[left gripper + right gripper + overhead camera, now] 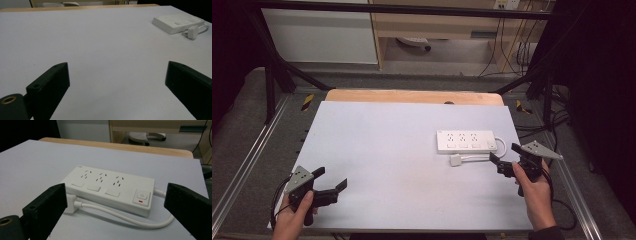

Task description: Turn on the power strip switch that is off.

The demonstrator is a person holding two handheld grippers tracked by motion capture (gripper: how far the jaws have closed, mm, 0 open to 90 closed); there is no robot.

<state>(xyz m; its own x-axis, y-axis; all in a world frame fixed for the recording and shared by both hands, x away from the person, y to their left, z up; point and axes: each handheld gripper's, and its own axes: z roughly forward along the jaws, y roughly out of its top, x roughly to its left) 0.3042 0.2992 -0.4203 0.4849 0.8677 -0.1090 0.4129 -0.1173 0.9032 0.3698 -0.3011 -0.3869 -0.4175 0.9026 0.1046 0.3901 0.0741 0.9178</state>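
A white power strip point(467, 141) with three sockets lies flat on the right half of the pale mat point(382, 150). Its white cable point(501, 146) loops round the right end and back along the near side to a white plug point(456, 160) lying on the mat. My right gripper point(504, 153) is open just right of the plug, a little above the mat, with nothing between its jaws. In the right gripper view the strip point(110, 185), the plug point(70, 203) and the cable point(120, 216) lie just beyond the open gripper point(116, 195). My left gripper point(332, 179) stands open and empty at the near left.
The mat covers a wooden table point(412, 96) whose far edge shows. In the left gripper view the gripper point(117, 75) faces bare mat, with the strip point(177, 23) and plug point(192, 32) far off at the upper right. Black frame legs and floor cables surround the table.
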